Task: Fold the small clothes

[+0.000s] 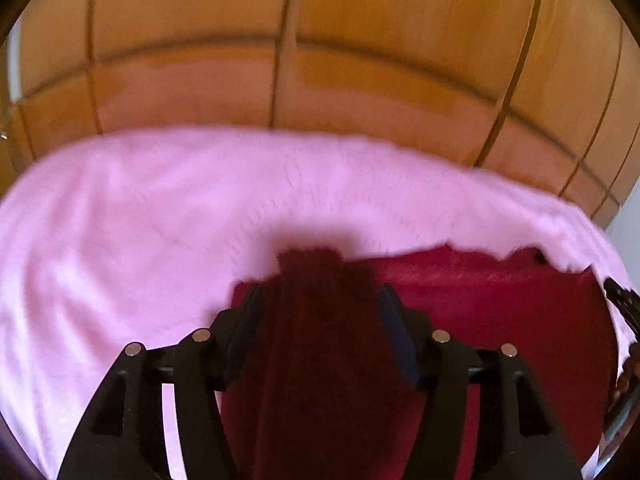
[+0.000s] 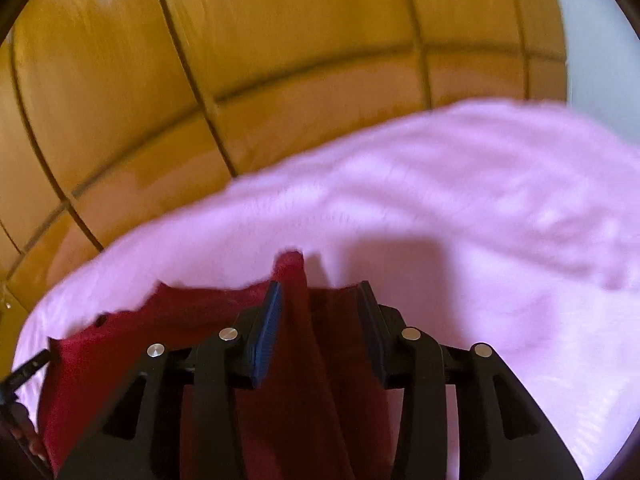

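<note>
A dark red garment (image 1: 480, 304) lies on a pink fuzzy blanket (image 1: 140, 220). My left gripper (image 1: 318, 300) has a bunched fold of the red cloth between its fingers, with the jaws standing apart around it. In the right wrist view the same red garment (image 2: 160, 320) spreads to the left on the blanket (image 2: 480, 220). My right gripper (image 2: 318, 300) also has a raised fold of the red cloth between its fingers, jaws apart. The other gripper's tip shows at the right edge of the left view (image 1: 620, 296) and the left edge of the right view (image 2: 24, 364).
A wooden panelled wall or headboard (image 1: 320, 40) rises behind the blanket, also in the right wrist view (image 2: 200, 60). A pale wall (image 2: 592, 40) shows at the far right.
</note>
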A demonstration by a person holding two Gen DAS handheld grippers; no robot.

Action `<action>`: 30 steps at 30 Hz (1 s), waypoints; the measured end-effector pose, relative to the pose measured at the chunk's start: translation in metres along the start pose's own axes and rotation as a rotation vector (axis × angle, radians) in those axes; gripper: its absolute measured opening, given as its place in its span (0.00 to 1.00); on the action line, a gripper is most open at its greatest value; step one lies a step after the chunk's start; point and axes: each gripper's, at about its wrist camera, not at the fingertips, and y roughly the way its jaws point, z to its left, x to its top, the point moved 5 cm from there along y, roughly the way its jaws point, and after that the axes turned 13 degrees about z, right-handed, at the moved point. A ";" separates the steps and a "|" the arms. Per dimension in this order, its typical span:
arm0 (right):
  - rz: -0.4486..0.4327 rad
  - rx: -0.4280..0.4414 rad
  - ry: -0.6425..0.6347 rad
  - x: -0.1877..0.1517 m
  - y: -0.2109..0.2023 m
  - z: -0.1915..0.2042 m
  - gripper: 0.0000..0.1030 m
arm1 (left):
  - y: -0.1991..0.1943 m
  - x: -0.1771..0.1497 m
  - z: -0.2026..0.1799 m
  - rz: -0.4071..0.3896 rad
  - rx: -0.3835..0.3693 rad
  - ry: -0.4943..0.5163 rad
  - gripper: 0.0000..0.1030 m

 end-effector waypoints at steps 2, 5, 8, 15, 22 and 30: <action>-0.006 0.030 -0.015 -0.007 -0.017 0.007 0.37 | -0.024 -0.007 -0.009 -0.046 -0.047 0.004 0.58; 0.014 0.091 -0.080 -0.029 -0.030 0.023 0.35 | -0.044 -0.028 -0.038 -0.078 -0.121 0.043 0.58; 0.058 0.136 -0.146 -0.049 -0.027 0.038 0.30 | -0.042 -0.049 -0.069 -0.060 -0.161 0.122 0.58; 0.106 0.052 -0.106 -0.071 0.000 0.011 0.11 | 0.008 -0.080 -0.079 0.051 -0.112 0.188 0.60; 0.068 0.061 -0.101 -0.074 0.000 0.011 0.11 | 0.007 -0.081 -0.080 0.039 -0.092 0.195 0.62; 0.059 0.073 -0.094 -0.073 -0.001 0.009 0.11 | 0.006 -0.083 -0.079 0.041 -0.116 0.204 0.76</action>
